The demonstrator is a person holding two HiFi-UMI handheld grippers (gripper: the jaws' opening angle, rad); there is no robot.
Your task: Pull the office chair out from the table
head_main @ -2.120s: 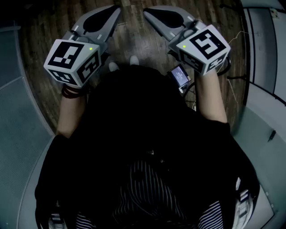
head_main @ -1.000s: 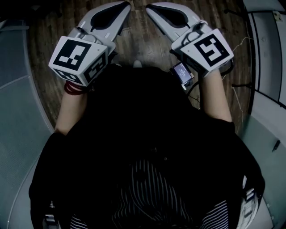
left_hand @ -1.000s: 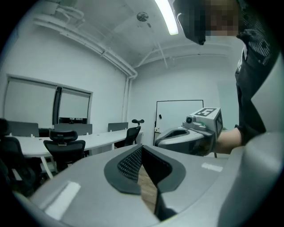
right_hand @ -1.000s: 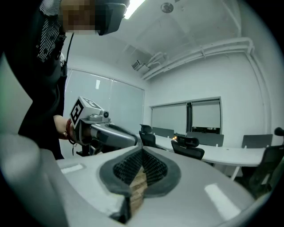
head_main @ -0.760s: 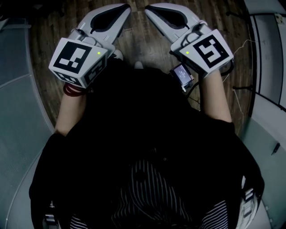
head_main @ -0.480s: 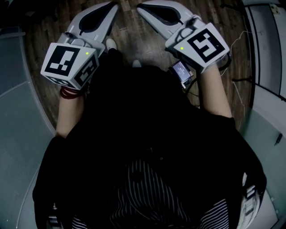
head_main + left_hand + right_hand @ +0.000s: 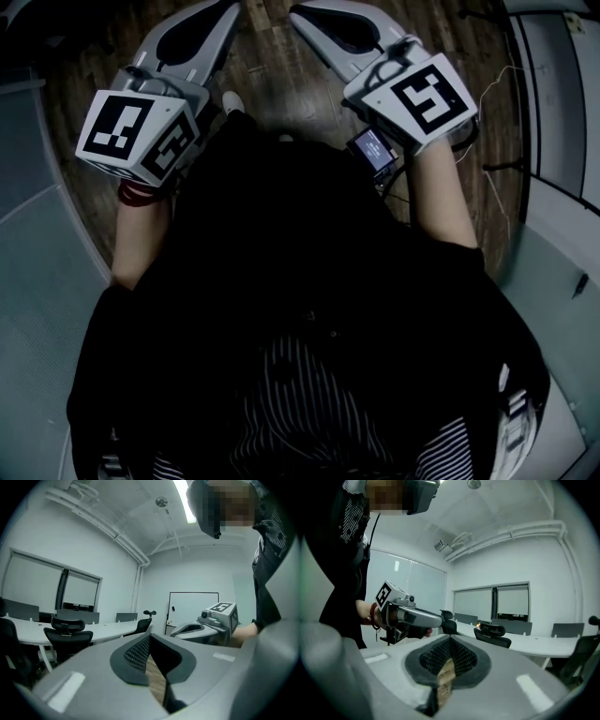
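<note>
Both grippers are held out in front of the person over a wooden floor (image 7: 272,75), far from any chair. My left gripper (image 7: 232,7) is shut and empty, and so is my right gripper (image 7: 298,13); their tips point toward each other. In the left gripper view, the shut left gripper (image 7: 150,637) faces a black office chair (image 7: 68,633) tucked at a long white curved table (image 7: 101,631), with another chair (image 7: 143,622) farther along. In the right gripper view, the shut right gripper (image 7: 449,639) faces a black chair (image 7: 492,634) at a white table (image 7: 543,645).
Pale curved surfaces lie on the left (image 7: 33,234) and on the right (image 7: 553,112) of the person. A small lit screen (image 7: 372,150) hangs by the right wrist. A whiteboard (image 7: 193,606) hangs on the far wall. Another chair (image 7: 583,656) stands at the right edge.
Both grippers have drifted a little to the left in the head view, the left one more. Their jaws stay shut and empty.
</note>
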